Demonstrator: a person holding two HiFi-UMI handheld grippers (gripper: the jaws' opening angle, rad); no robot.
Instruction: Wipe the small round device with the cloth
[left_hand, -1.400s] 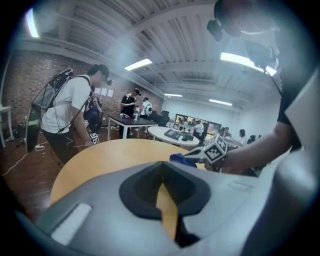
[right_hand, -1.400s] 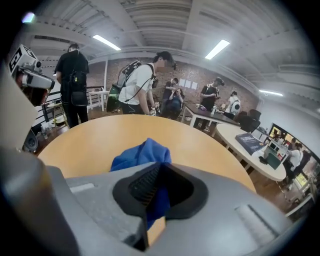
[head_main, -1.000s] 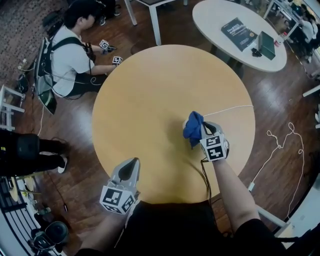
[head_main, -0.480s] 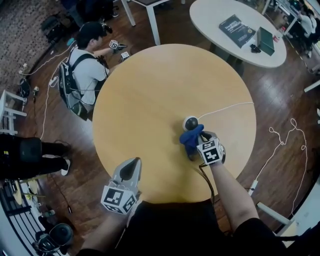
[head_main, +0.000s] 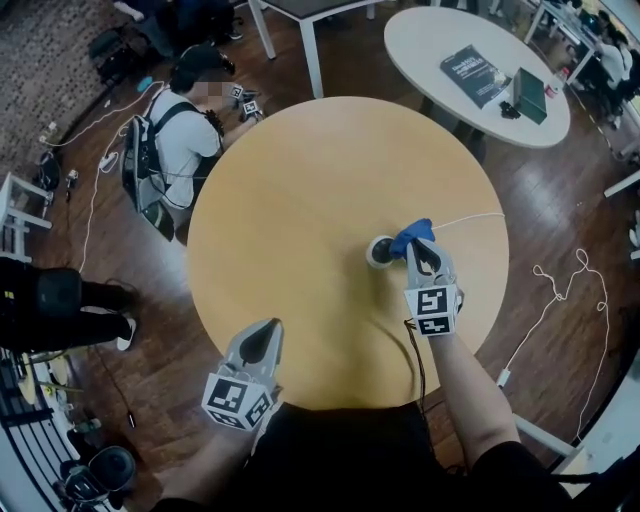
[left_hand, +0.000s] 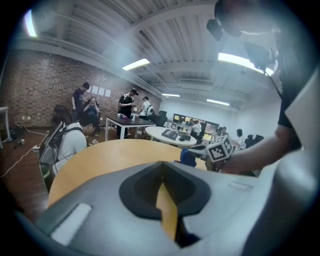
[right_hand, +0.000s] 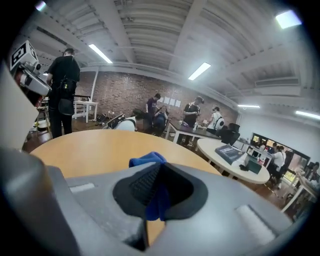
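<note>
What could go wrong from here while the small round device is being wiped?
1. Nothing steadies the small round device: the left hand-held gripper hangs shut, well away, so a wipe may slide it.
2. The white cable trails off the table; the cloth, pinched in the right hand-held gripper, might snag and tug it.

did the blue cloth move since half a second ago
Yes. The blue cloth in the right claw has swept from the near side of the small round grey device to its far right, by the white cable.
</note>
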